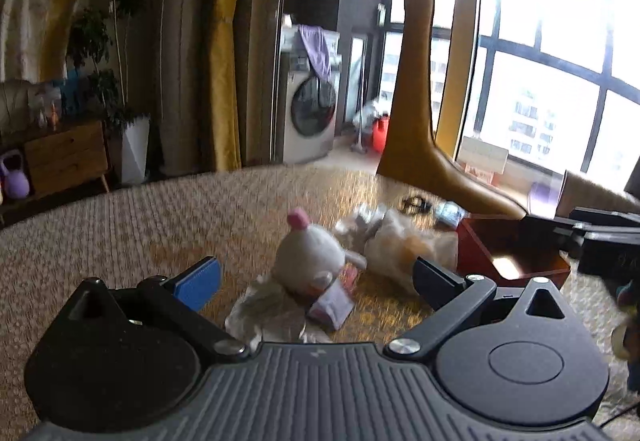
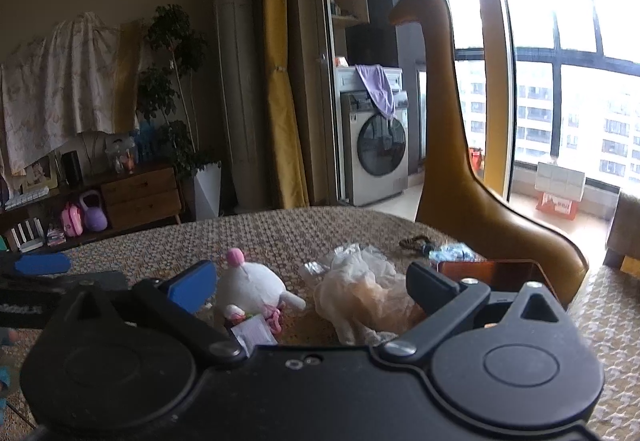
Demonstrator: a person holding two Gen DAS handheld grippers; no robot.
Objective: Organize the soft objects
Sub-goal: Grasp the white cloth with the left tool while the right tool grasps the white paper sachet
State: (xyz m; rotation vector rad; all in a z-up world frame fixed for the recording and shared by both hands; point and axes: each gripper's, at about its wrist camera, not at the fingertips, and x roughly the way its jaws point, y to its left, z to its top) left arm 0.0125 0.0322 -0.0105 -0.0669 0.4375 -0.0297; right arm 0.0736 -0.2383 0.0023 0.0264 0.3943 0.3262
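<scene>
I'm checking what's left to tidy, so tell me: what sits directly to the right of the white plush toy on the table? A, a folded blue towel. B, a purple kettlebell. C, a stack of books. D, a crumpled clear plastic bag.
D: in the right wrist view a crumpled clear plastic bag lies just right of the white plush toy, between it and the red-brown tray.

A white plush toy (image 2: 250, 287) with a pink topknot sits at centre frame on the brown woven-patterned table (image 2: 280, 233); right of it a reddish-brown box (image 1: 516, 251), behind it a mustard giraffe (image 2: 444, 113) (curtain (image 2: 280, 81) matching).
</scene>
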